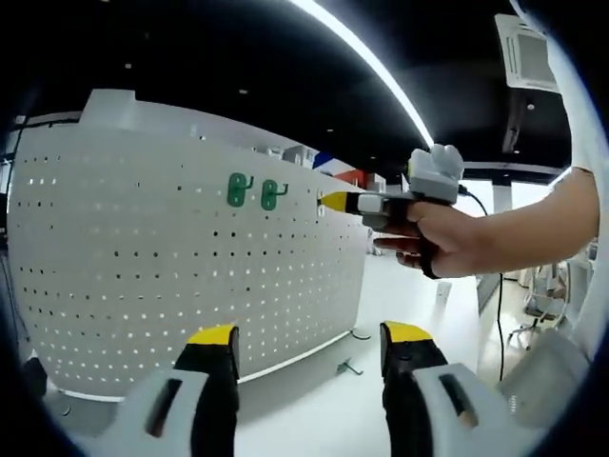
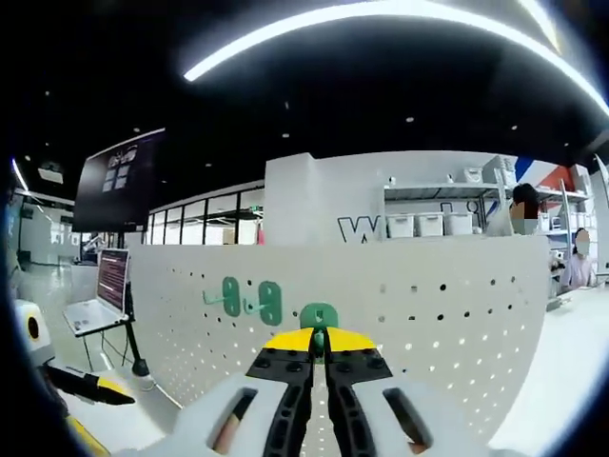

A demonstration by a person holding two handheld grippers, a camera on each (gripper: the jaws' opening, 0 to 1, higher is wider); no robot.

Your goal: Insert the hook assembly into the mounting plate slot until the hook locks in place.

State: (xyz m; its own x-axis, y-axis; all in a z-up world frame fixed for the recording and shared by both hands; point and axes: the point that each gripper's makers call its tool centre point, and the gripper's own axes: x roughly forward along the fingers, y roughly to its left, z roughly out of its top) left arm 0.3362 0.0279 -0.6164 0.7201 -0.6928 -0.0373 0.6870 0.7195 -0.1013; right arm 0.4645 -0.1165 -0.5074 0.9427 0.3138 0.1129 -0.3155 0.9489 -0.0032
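3 green hooks (image 2: 319, 315) at 1 pegboard (image 2: 457, 314); 1 metal hook (image 1: 348, 367) on table; 1 laptop (image 2: 100, 295).

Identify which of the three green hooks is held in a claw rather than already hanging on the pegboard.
The green hook clamped in the right claw, at the pegboard. The other two hooks hang free beside it.

Bright ceiling strip light (image 1: 381, 71), dark ceiling, fisheye-warped edges
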